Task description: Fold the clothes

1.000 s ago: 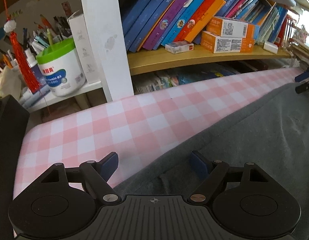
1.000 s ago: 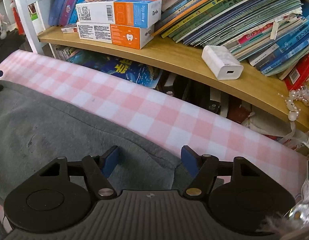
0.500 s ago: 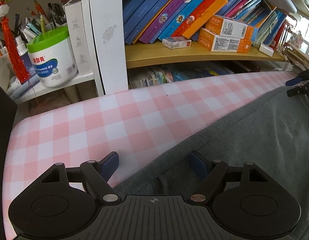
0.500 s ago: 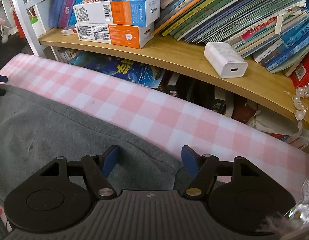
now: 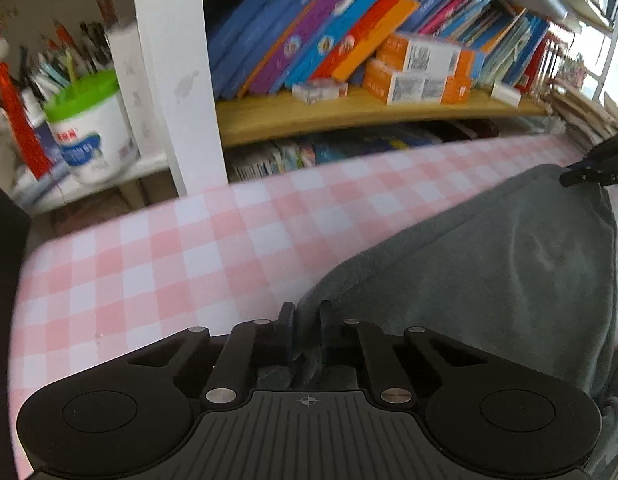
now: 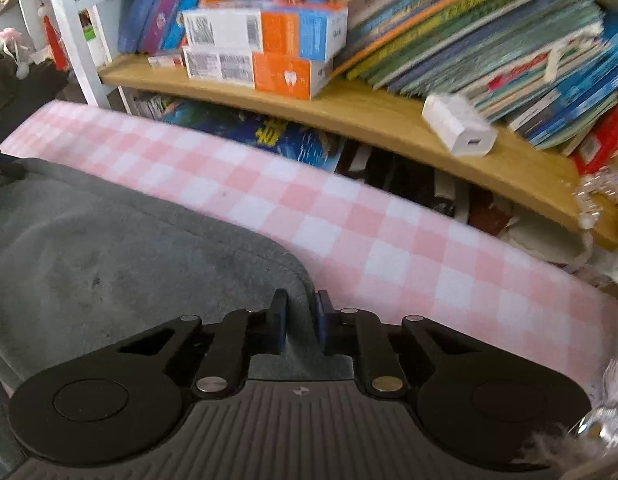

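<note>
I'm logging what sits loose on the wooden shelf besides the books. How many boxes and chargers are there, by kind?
Orange and white cartons, stacked: 2
Small flat box beside them: 1
White charger: 1
Total: 4

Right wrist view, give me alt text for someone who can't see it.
The right gripper is shut on the edge of a grey garment lying on a pink checked cloth. Behind it, a wooden shelf holds leaning books, stacked orange boxes and a white charger.
</note>
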{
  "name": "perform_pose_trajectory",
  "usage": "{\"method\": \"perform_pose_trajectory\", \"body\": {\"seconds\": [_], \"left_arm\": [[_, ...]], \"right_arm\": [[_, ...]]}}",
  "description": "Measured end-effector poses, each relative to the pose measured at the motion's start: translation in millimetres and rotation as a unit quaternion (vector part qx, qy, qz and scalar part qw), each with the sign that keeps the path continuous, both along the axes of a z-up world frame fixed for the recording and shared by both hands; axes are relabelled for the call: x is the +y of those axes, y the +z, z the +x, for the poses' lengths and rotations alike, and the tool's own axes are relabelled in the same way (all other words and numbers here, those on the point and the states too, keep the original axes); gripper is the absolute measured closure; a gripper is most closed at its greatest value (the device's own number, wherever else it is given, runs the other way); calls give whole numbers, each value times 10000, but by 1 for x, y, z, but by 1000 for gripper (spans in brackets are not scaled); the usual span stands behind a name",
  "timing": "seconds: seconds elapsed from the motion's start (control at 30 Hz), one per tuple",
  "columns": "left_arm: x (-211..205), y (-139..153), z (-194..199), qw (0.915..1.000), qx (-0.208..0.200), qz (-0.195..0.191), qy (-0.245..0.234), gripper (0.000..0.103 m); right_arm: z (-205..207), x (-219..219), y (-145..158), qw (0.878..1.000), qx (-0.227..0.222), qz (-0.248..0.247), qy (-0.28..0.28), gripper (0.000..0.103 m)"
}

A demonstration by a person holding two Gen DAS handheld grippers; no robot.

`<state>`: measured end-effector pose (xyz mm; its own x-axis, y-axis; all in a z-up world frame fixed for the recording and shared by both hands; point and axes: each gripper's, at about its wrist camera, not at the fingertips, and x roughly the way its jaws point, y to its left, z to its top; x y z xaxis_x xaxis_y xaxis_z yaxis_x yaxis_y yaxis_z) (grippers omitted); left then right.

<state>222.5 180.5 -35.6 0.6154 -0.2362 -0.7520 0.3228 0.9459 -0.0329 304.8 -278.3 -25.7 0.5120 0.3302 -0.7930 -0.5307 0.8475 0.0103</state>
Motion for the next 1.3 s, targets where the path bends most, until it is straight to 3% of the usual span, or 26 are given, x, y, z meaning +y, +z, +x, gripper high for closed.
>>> {"method": "perform_pose_trajectory", "body": {"seconds": [0.27,0.43,0.67,0.9,0.93,1.0,1.17,1.3], "left_arm": [[-7,48,-72,9962,-852,-85,167,93],[-18,68,-127,9902,-1366,-74,294,93],[-26,72,-197,9882,-1467,-176,393,93],[-27,44,-249,9912,-1019,-447,712,93],[-26,39,-253,9918,-925,-470,752,93],[-23,30,-260,9922,-687,-520,901,89],[-13,21,-272,9925,-229,-571,1052,81],[8,21,-287,9825,-61,-1020,1556,71]], "right_arm": [[-74,-9,46,9959,-893,-66,-160,90],[-141,-12,66,9890,-1447,-233,-217,90],[-249,-14,64,9776,-1953,-778,-111,90],[-315,-12,30,9811,-1619,-1056,-10,89],[-321,-11,26,9823,-1545,-1060,-83,83],[-328,-11,18,9855,-1344,-987,-322,74],[-338,-24,10,9899,-659,-495,-1156,67],[-346,-39,12,9825,-119,80,-1856,58]]}}
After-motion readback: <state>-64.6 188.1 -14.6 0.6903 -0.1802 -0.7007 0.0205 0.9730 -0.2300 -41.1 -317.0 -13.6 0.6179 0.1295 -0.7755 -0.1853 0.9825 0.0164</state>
